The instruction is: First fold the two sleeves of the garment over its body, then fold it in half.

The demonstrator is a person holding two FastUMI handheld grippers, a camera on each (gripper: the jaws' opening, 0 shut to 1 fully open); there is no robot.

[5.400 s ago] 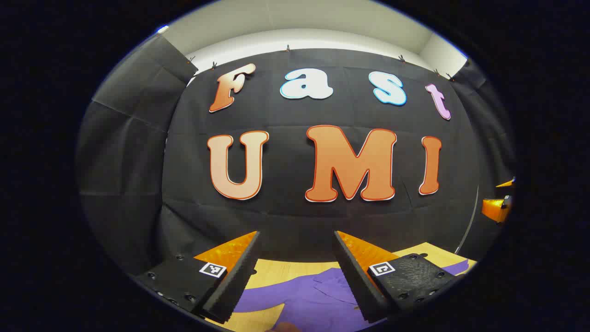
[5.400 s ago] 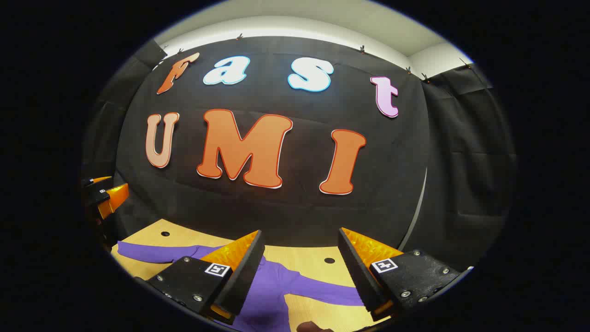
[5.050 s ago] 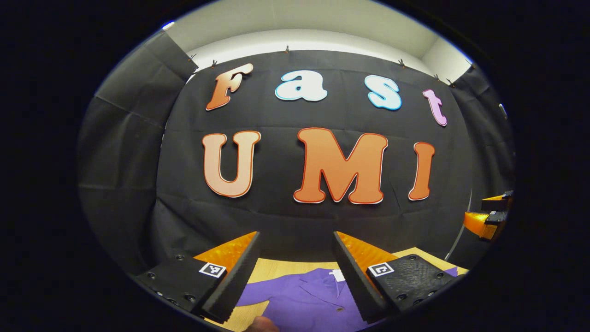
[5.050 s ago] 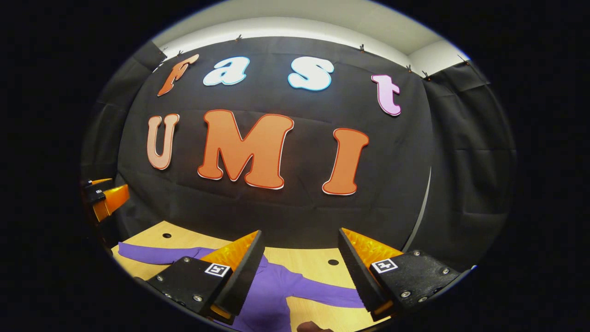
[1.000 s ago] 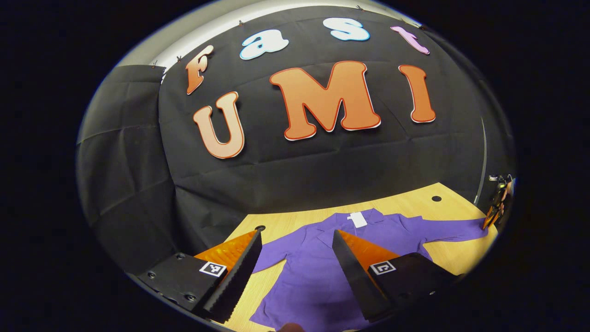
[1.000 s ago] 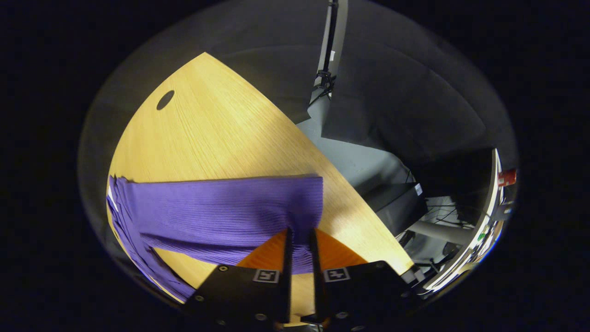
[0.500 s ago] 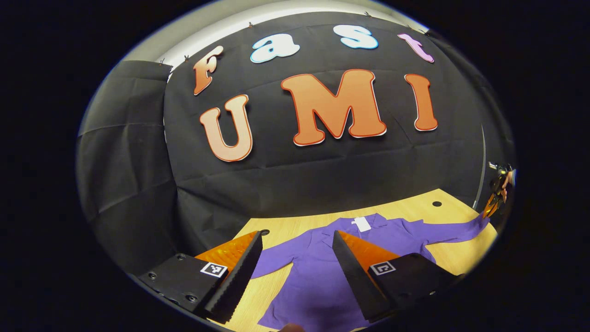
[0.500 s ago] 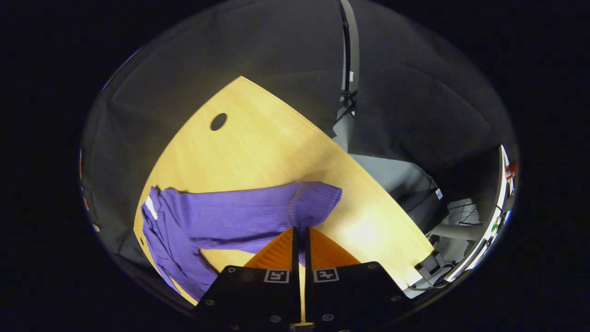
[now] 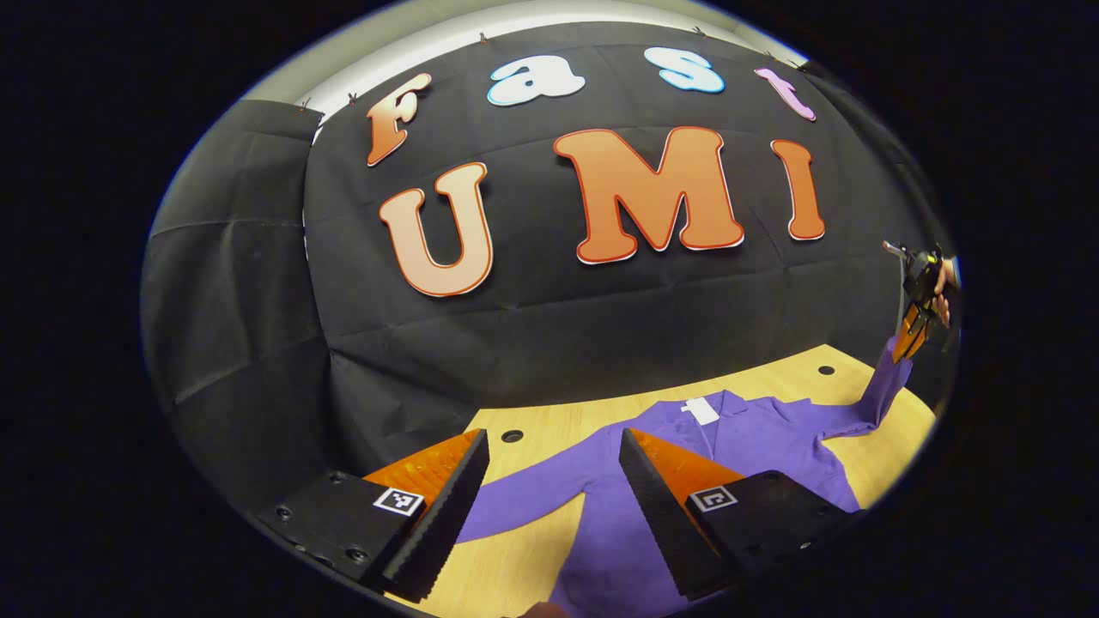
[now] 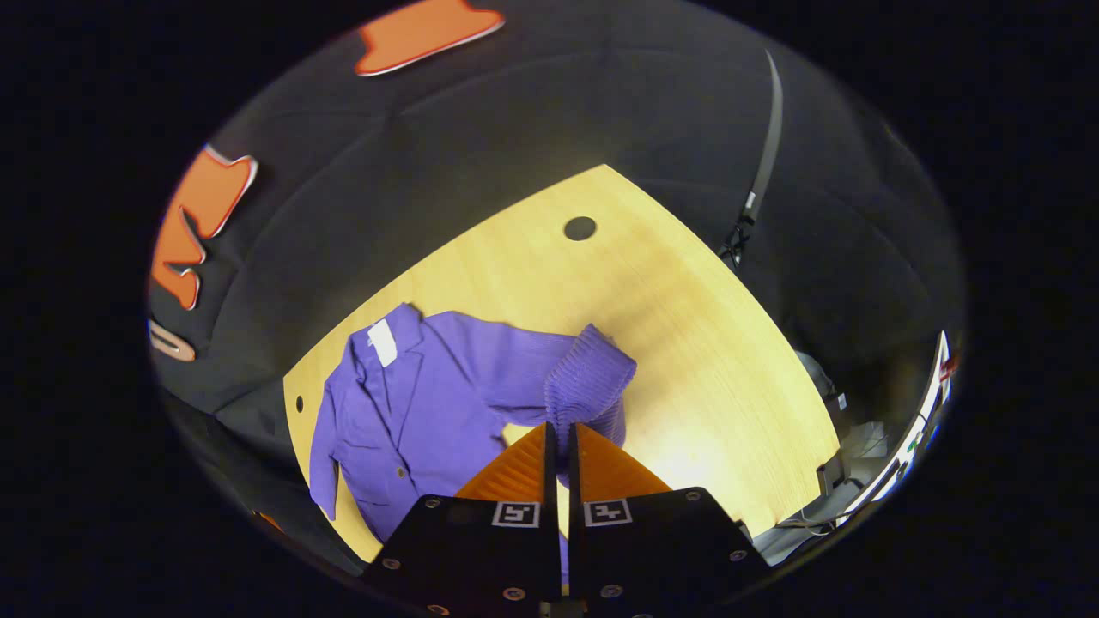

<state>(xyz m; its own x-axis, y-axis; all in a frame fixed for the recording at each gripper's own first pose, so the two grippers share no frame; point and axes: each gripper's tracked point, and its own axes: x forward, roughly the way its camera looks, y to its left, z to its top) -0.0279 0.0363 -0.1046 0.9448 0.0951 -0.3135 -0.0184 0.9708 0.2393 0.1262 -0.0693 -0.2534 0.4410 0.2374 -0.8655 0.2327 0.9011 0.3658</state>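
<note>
A purple button-up garment [image 9: 738, 438] lies face up on the wooden table [image 9: 532, 566], collar toward the back wall. My left gripper [image 9: 554, 451] hovers open above the garment's near sleeve [image 9: 524, 506], holding nothing. My right gripper [image 10: 560, 439] is shut on the cuff of the other sleeve [image 10: 592, 378] and holds it raised off the table. In the left gripper view the right gripper [image 9: 912, 330] shows at the far right with a hand on it, the sleeve [image 9: 876, 399] hanging from it. The garment's body [image 10: 395, 421] lies flat at the left in the right gripper view.
The table [image 10: 687, 343] has round cable holes [image 10: 579, 228] [image 9: 512, 436] near its back edge. Black cloth walls stand close behind and beside it. Past the table's right edge [image 10: 816, 403] the floor holds equipment and cables.
My right gripper shut on the sleeve cuff and has lifted it, swinging toward the garment's body. My left gripper has shifted a little left, still open.
</note>
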